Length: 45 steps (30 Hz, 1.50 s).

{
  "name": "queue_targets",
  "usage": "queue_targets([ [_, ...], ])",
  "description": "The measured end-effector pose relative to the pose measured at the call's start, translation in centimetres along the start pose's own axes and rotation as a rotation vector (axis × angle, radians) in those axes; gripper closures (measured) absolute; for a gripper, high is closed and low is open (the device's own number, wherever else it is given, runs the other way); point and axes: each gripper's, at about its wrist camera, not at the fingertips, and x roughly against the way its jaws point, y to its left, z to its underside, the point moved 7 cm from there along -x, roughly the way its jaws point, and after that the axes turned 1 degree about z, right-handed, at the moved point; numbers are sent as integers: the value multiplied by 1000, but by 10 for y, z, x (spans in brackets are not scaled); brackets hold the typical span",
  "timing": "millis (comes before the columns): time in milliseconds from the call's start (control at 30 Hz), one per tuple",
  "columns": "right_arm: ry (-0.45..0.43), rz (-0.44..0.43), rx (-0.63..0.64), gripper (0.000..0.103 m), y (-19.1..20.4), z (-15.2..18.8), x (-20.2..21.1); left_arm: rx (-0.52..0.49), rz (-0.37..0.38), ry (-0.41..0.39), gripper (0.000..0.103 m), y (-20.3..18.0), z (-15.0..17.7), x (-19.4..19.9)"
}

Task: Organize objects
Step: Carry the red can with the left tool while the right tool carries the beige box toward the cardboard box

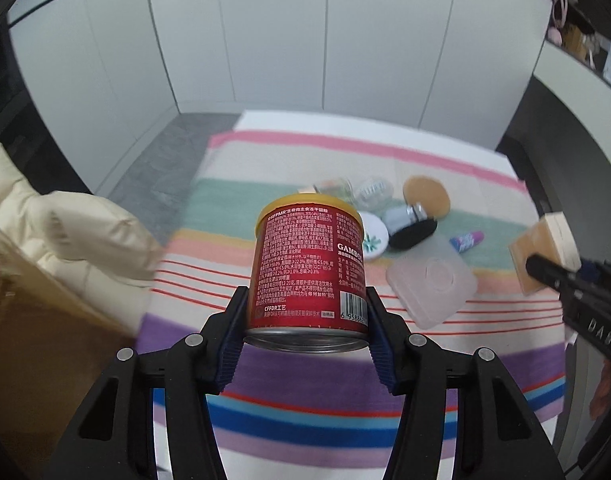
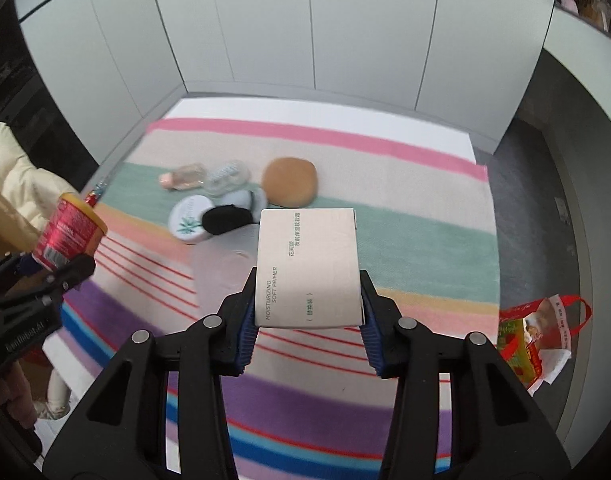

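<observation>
1. The left gripper (image 1: 305, 326) is clamped on a red can (image 1: 308, 268) with a yellow lid, gripped near its metal base and held in the air above the striped cloth (image 1: 289, 372), lid end tipped away.
2. The right gripper (image 2: 308, 322) is clamped on a pale primer box (image 2: 307, 268) printed "MOISTURIZING SOFT PRIMER", also lifted above the cloth.
3. From the right wrist, the can shows at 9 o'clock, in front of a cream padded jacket (image 2: 15, 176).
4. Beyond the can, at 1 o'clock from the left wrist, a frosted plastic lid (image 1: 431, 282) lies flat.
5. Further on, a white round tin (image 2: 191, 218) touches a black puff (image 2: 225, 219).
6. Farthest, a tan round sponge (image 2: 290, 182), a clear jar (image 2: 225, 176) and a small clear bottle (image 2: 183, 176) lie in a row.
7. At 4 o'clock off the cloth sits a red gift bag (image 2: 539, 336).
</observation>
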Motion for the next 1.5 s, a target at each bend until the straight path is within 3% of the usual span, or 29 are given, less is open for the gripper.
queue_targets([
  [233, -46, -17, -7, 57, 14, -1, 46, 10, -34, -89, 47, 26, -7, 57],
  [600, -113, -49, 10, 57, 44, -10, 101, 82, -73, -163, 47, 78, -2, 117],
  [1067, -154, -104, 47, 57, 95, -39, 115, 150, -70, -203, 47, 121, 6, 142],
  [1500, -182, -166, 201, 57, 203, -48, 117, 228, -139, -221, 47, 196, 22, 159],
])
